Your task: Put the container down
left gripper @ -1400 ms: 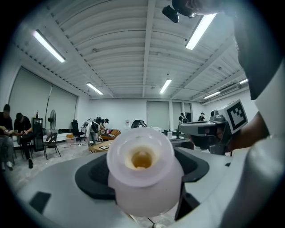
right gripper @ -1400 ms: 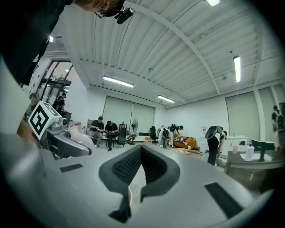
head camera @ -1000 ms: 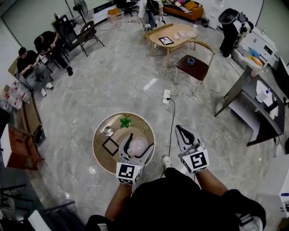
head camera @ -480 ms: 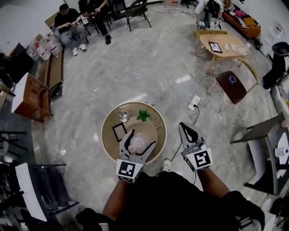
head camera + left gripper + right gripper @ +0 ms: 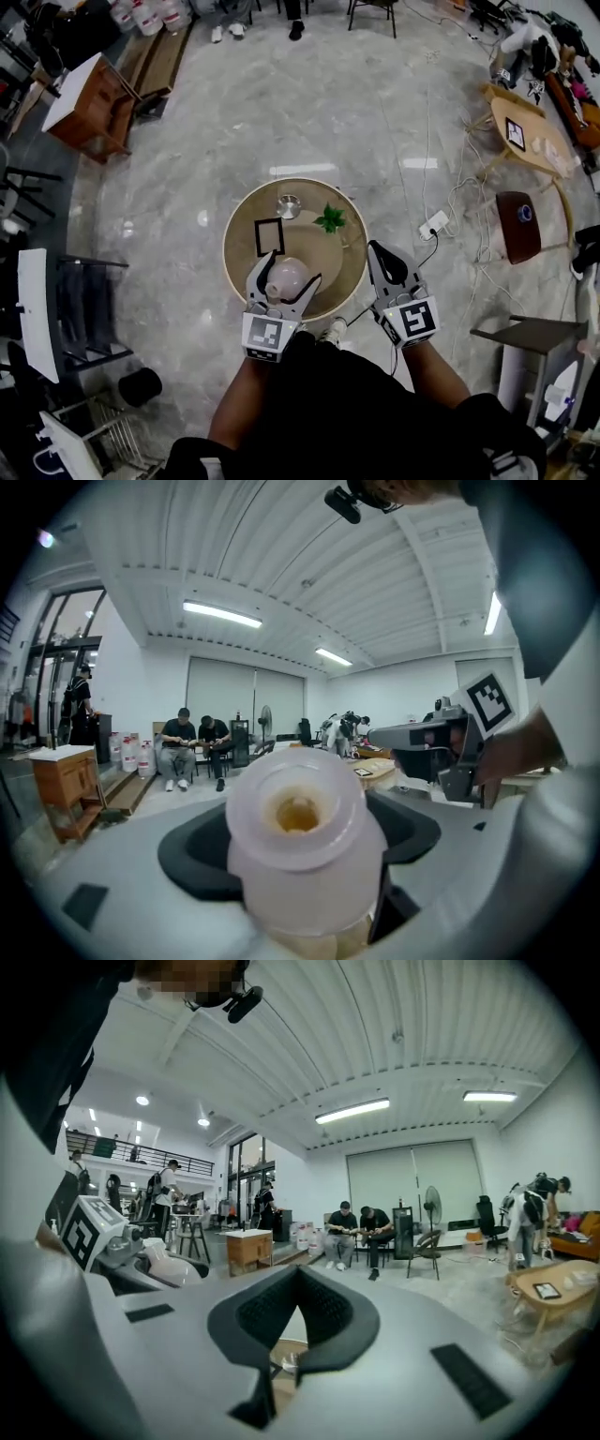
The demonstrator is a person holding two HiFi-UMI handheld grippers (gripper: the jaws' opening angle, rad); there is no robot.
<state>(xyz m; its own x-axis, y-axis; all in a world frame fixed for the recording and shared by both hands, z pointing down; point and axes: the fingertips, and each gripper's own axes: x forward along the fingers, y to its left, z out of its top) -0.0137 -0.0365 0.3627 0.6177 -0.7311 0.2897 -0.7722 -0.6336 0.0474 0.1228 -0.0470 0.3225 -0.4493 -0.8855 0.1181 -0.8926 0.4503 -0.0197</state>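
You are holding the translucent container [image 5: 288, 278] clamped in your left hand-held gripper [image 5: 292, 269] over the near edge of the round bench [image 5: 232, 246], the right hand-held gripper [image 5: 382, 255] closed and empty, so releasing before it seats risks it rolling off or toppling onto the picture frame [image 5: 269, 237].

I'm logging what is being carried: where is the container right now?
Head view, left of centre: the container is clamped in the left hand-held gripper over the round table's near edge, close to the black frame.
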